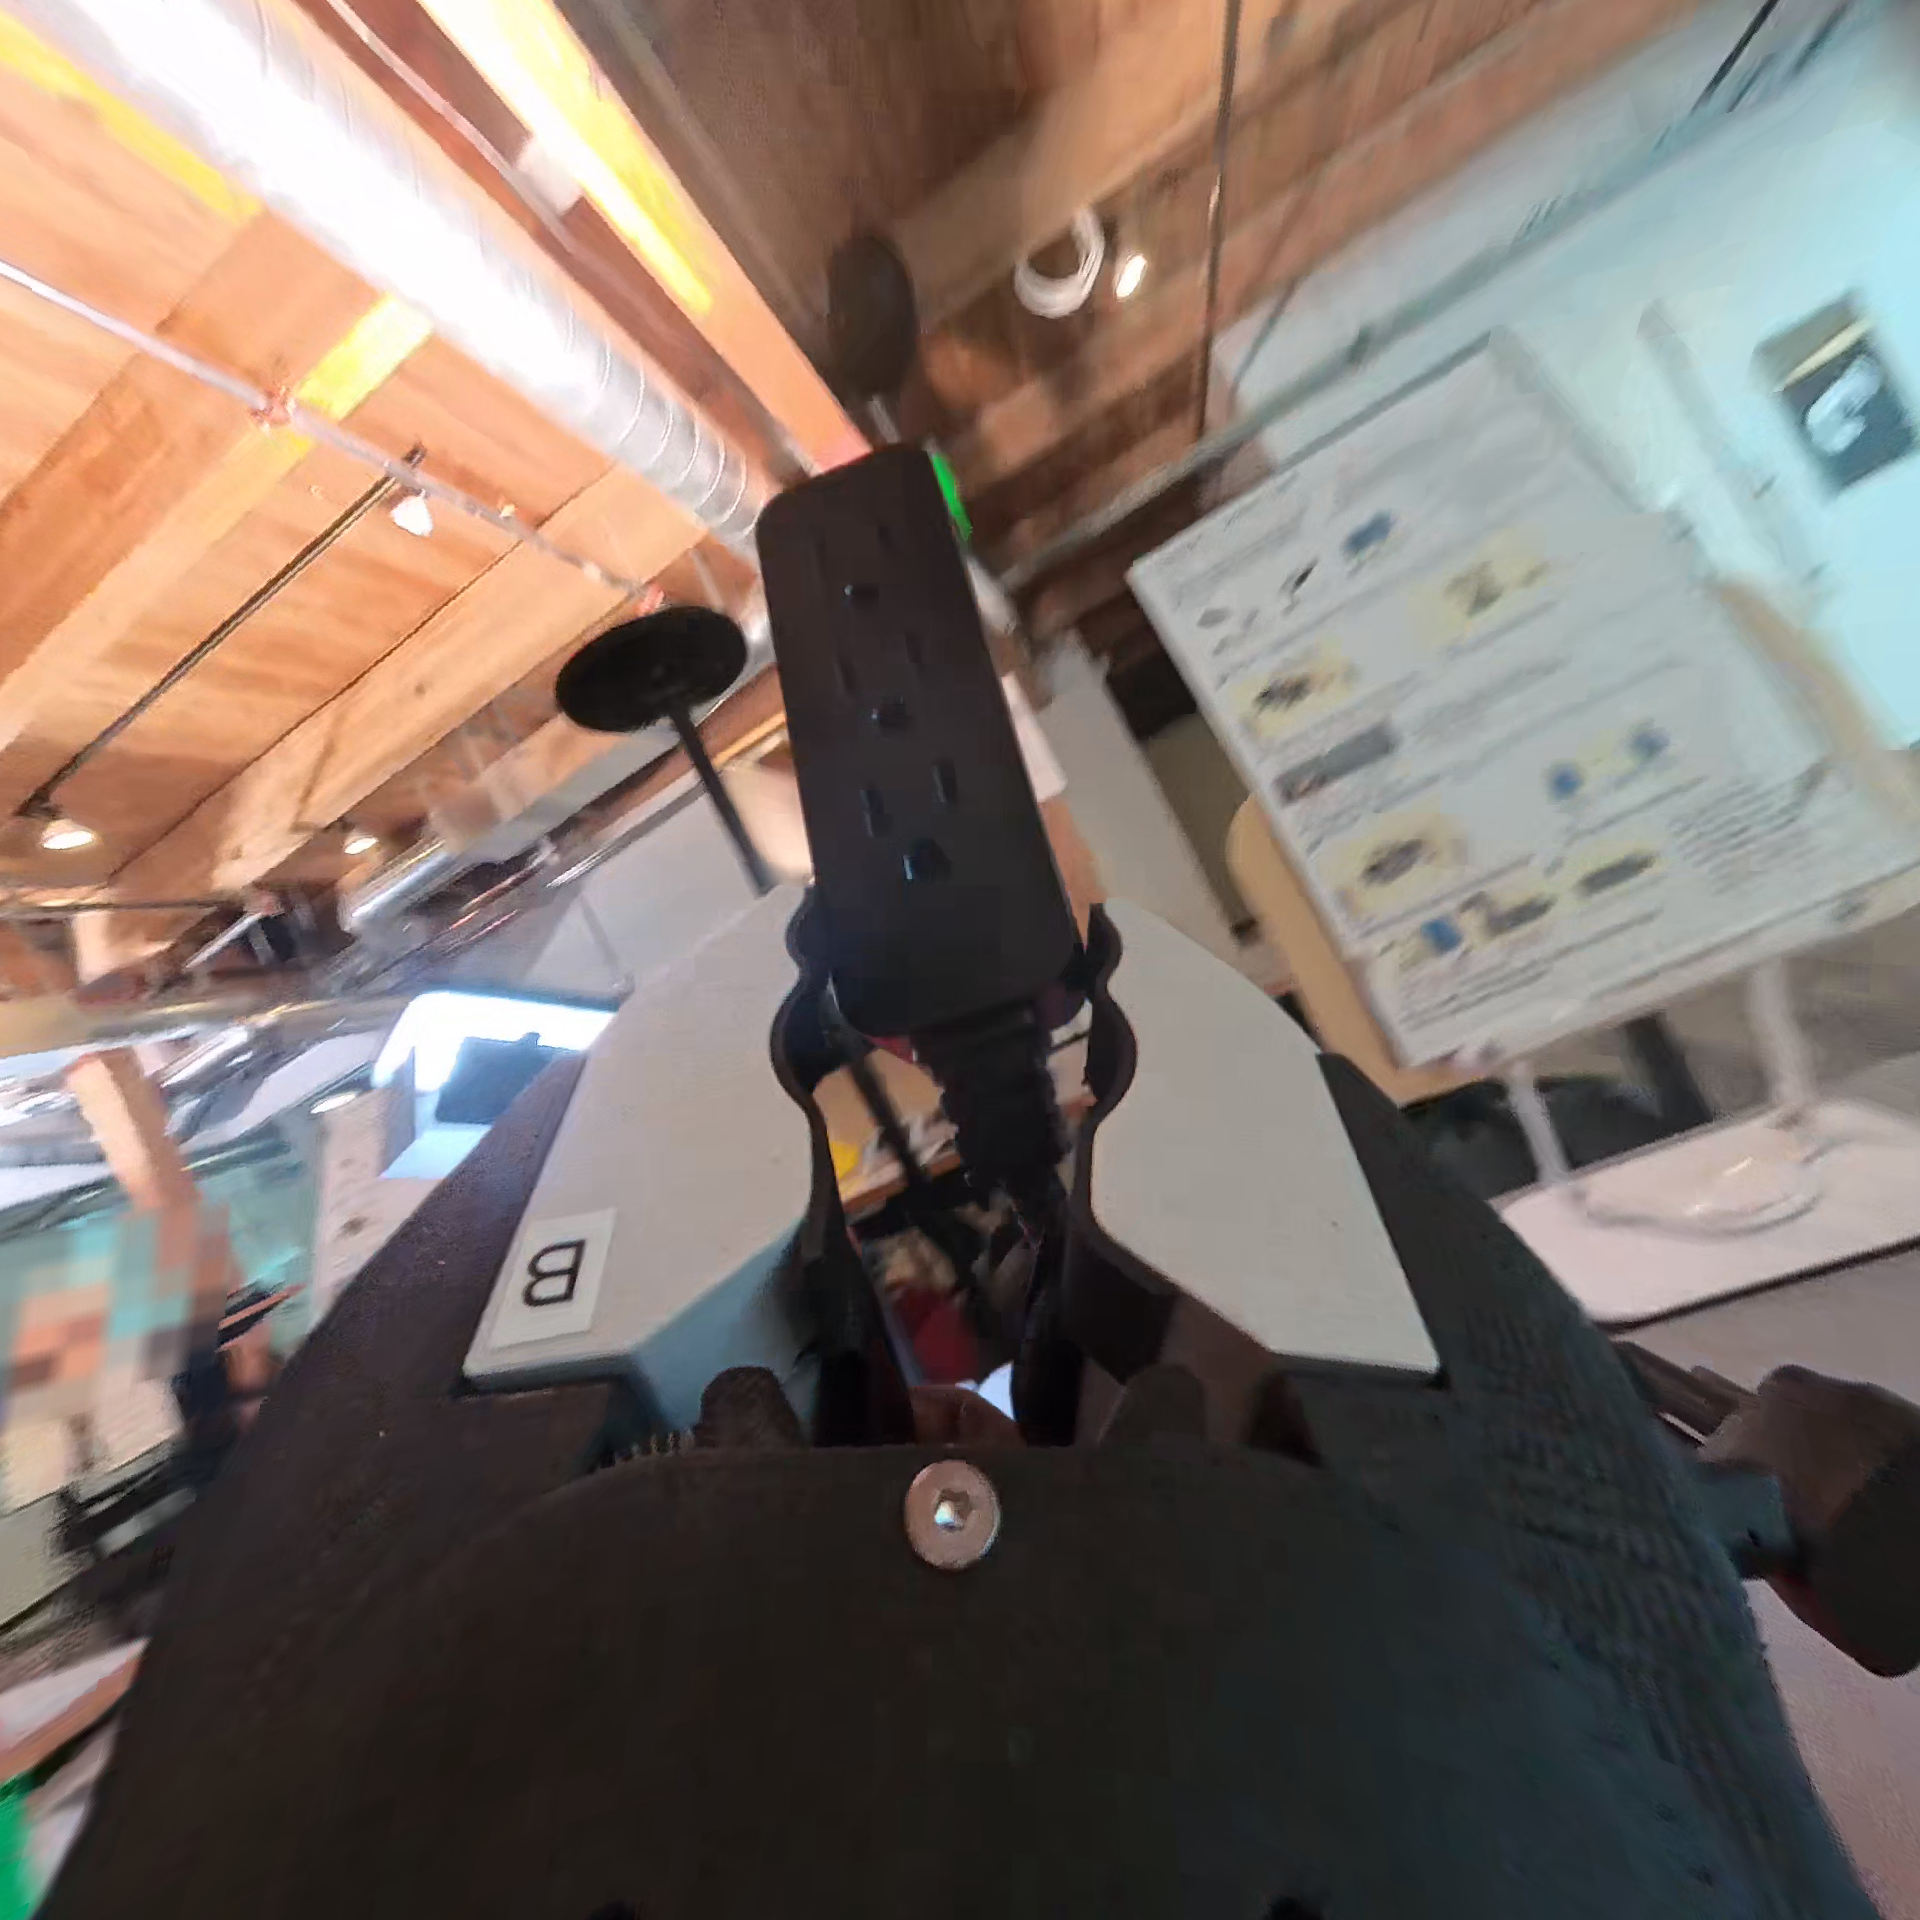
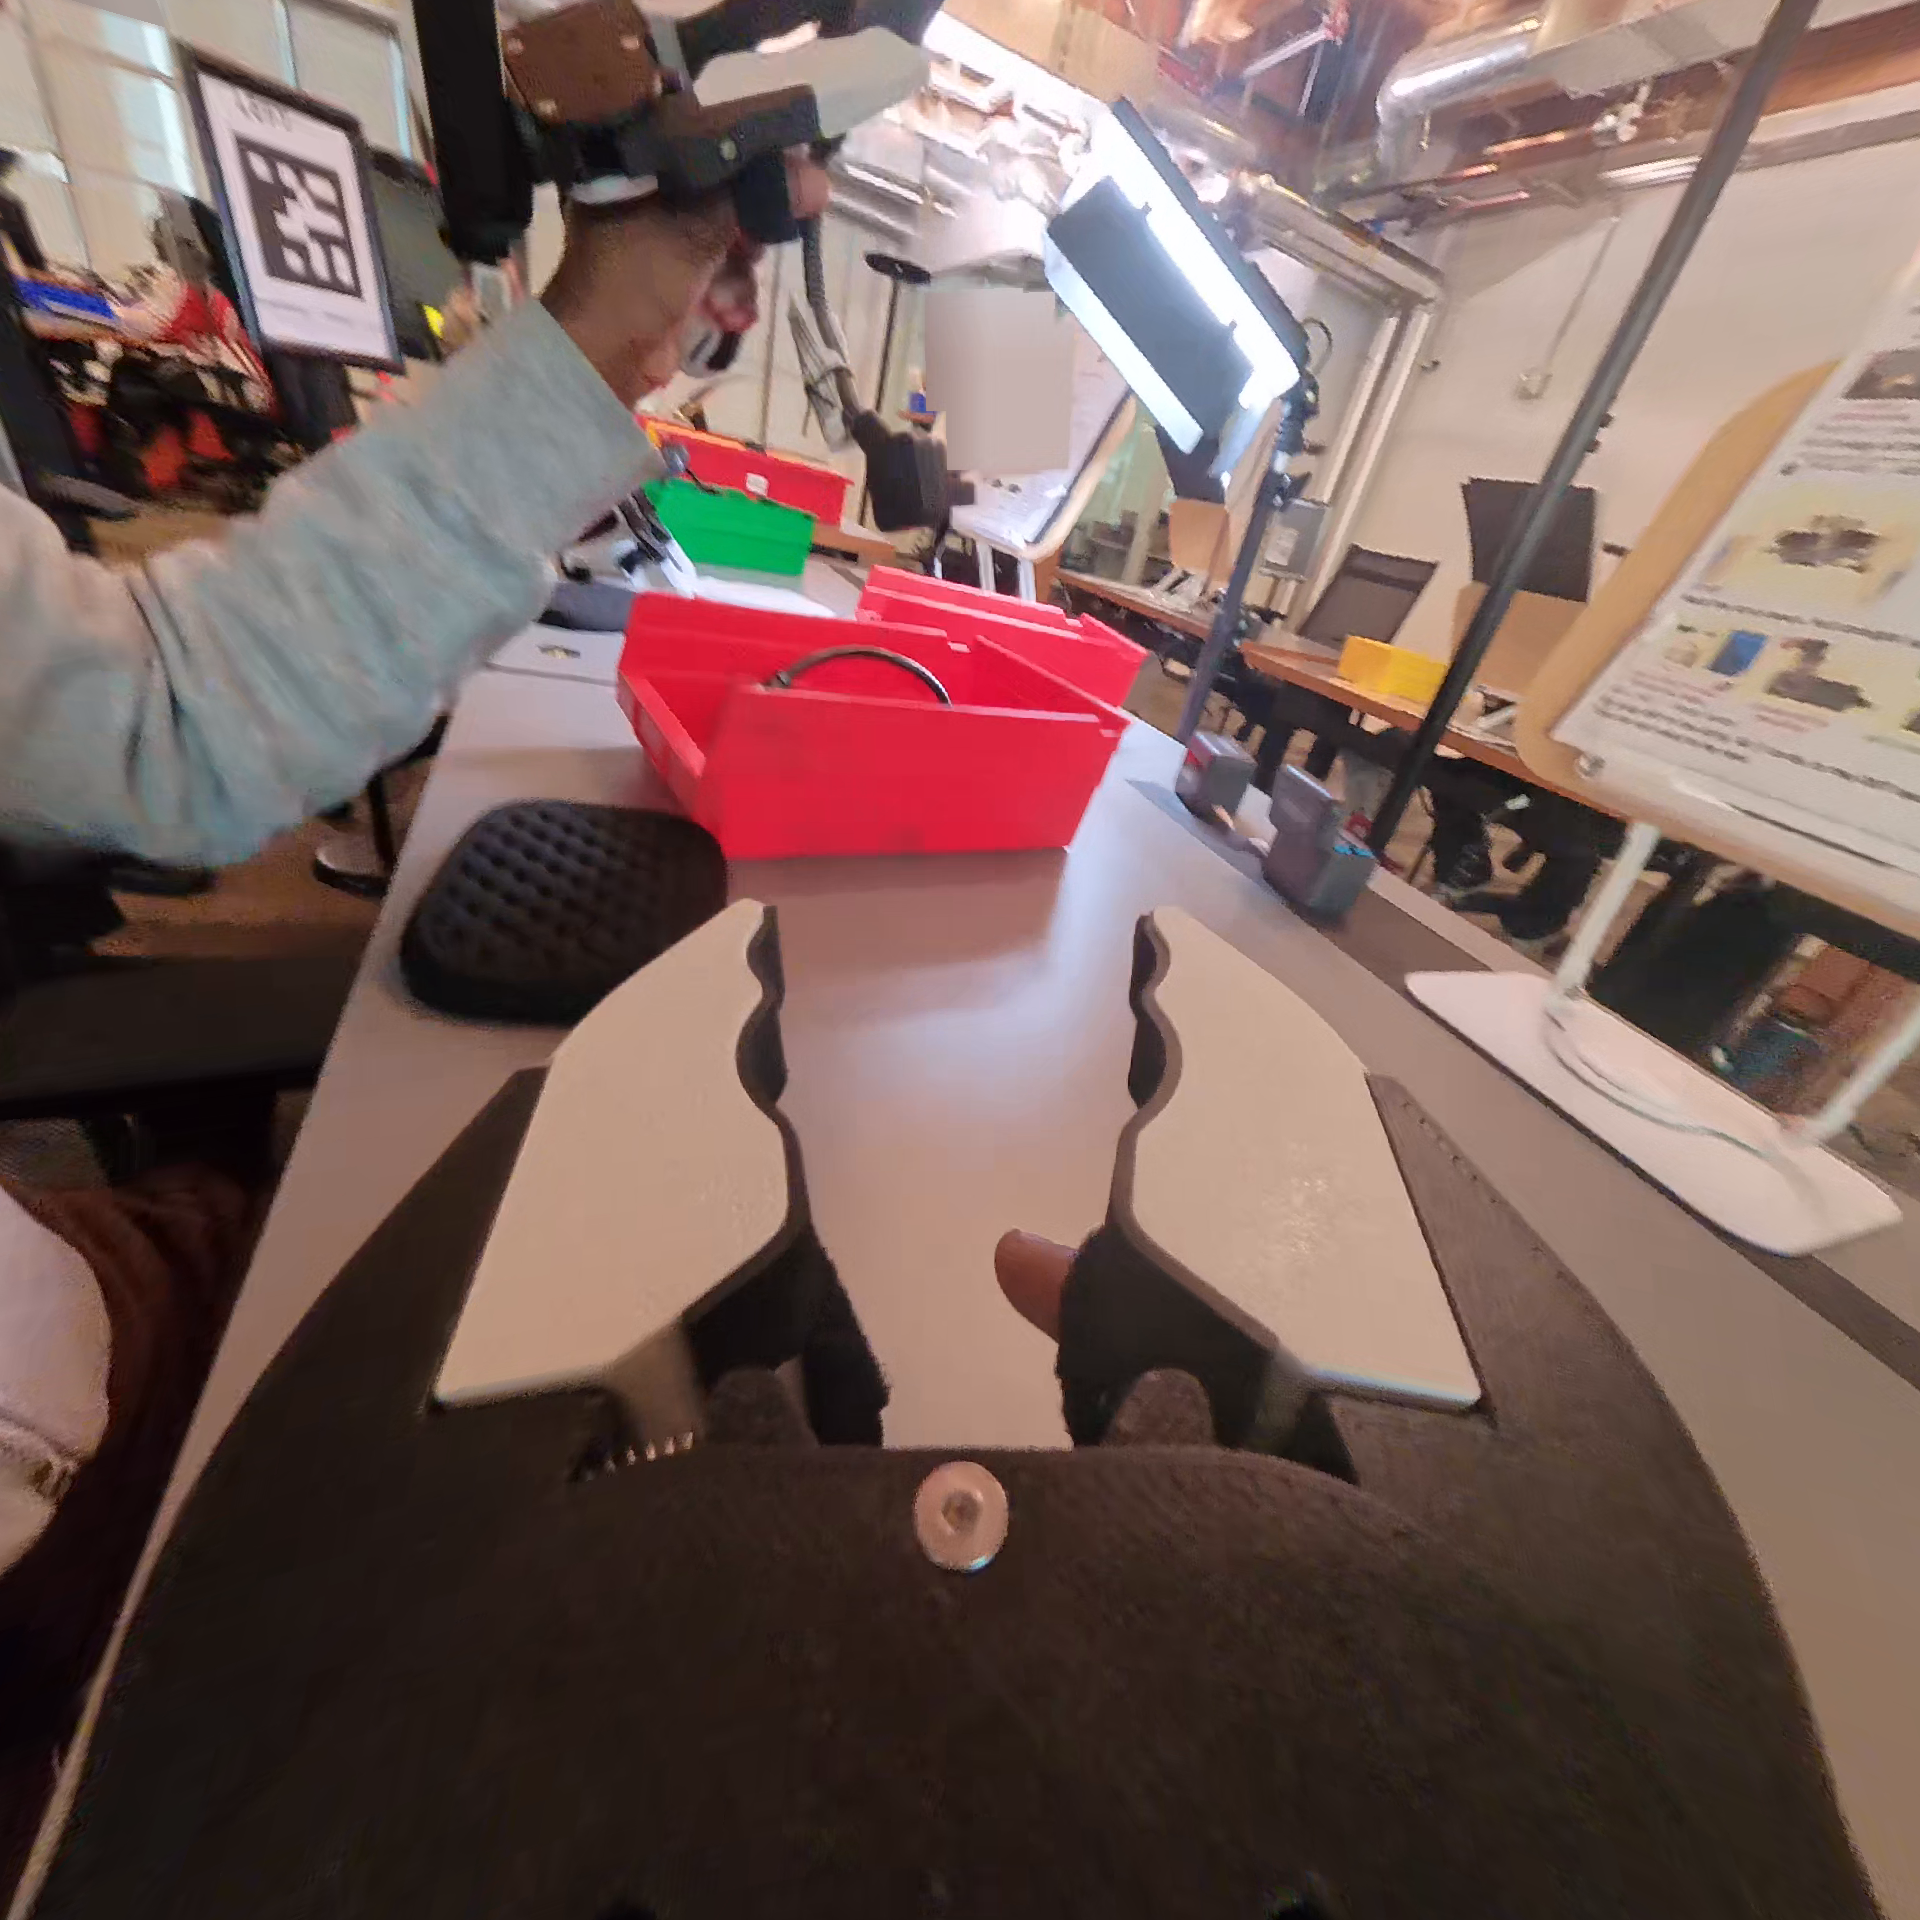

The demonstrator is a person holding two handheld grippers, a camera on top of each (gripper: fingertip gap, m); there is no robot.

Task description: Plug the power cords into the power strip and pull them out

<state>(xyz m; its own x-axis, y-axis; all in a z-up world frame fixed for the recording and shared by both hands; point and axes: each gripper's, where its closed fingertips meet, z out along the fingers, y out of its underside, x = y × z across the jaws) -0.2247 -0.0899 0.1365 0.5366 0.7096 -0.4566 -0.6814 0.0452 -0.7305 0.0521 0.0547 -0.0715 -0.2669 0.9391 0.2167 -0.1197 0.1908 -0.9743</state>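
Observation:
A black power strip (image 1: 904, 727) with three empty outlets is held by its cord end in my left gripper (image 1: 951, 935), raised and pointing up toward the wooden ceiling. Its black cord (image 1: 1003, 1101) hangs down between the fingers. The left gripper also shows in the right wrist view (image 2: 727, 114), high at the upper left, held by a hand with a light teal sleeve. My right gripper (image 2: 951, 935) is open and empty, low over the grey table (image 2: 935, 1039). A black cord (image 2: 857, 660) loops up out of a red bin (image 2: 883, 769) ahead of it.
A black dimpled pad (image 2: 561, 914) lies left of the right gripper. A second red bin (image 2: 997, 613) and a green bin (image 2: 732, 530) stand farther back. Grey clamps (image 2: 1309, 842) and a white poster stand base (image 2: 1662, 1122) line the table's right edge. A light panel (image 2: 1174, 312) hangs above. The left gripper's tips are roughly 40 cm from the right gripper's.

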